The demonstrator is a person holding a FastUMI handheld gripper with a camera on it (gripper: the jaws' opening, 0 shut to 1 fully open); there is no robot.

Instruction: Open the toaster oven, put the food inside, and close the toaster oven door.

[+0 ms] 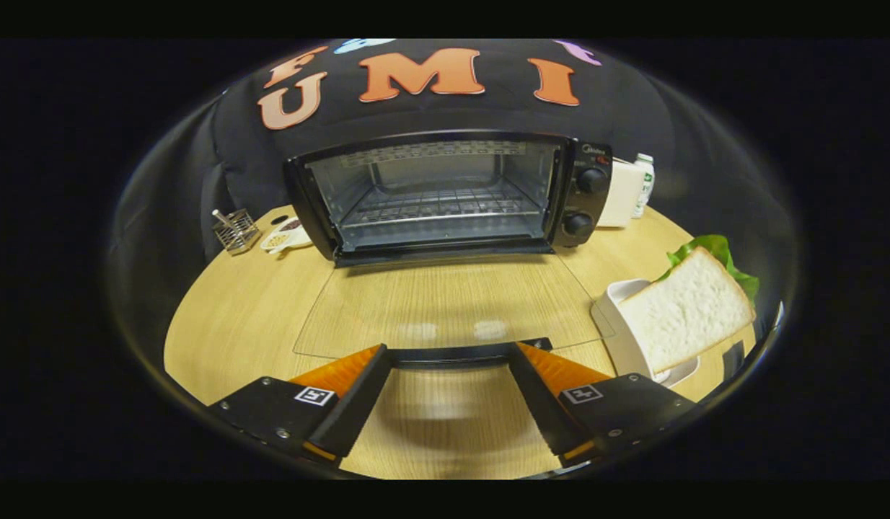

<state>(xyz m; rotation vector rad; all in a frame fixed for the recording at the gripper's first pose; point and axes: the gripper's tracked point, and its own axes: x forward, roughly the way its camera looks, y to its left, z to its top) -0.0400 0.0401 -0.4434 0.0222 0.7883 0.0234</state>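
Note:
The black toaster oven stands at the back of the round wooden table, its cavity and wire rack in plain sight. Its glass door lies folded down flat towards me. The door's dark handle bar runs crosswise right at my fingertips. My gripper is open wide, one finger near each end of the bar, neither pressing on it. To the right of the fingers a sandwich of white bread and green lettuce leans in a white dish.
Left of the oven stand a wire mesh holder and a small white dish of bits. Against the oven's right side are a white box and a bottle. Bare wood shows left of the door.

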